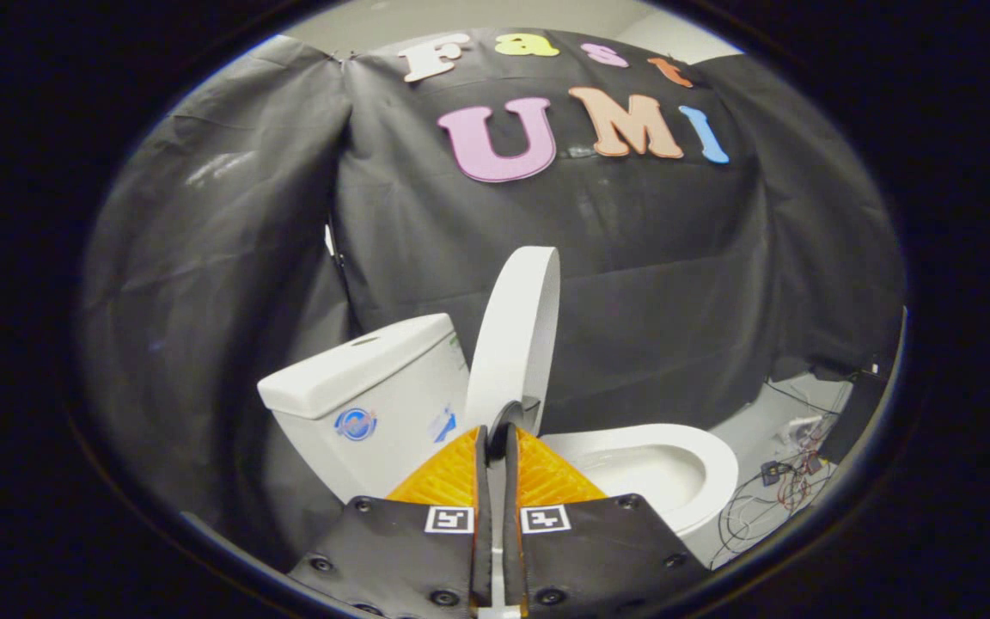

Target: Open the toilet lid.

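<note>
The white toilet lid (516, 335) stands raised, nearly upright, beside the tank (375, 387). Its lower rim runs down between my fingers. My gripper (496, 434) is closed to a narrow slit with both orange-backed fingers (448, 473) pressing on that rim, and a thin white strip shows in the slit. Beyond and to the right of the fingers, the seat ring and open bowl (701, 464) lie uncovered.
Black cloth walls close in behind and to the left of the toilet. On the pale floor to the right of the bowl lie loose wires and small electronics (783, 486). A dark box (847, 413) stands at the far right.
</note>
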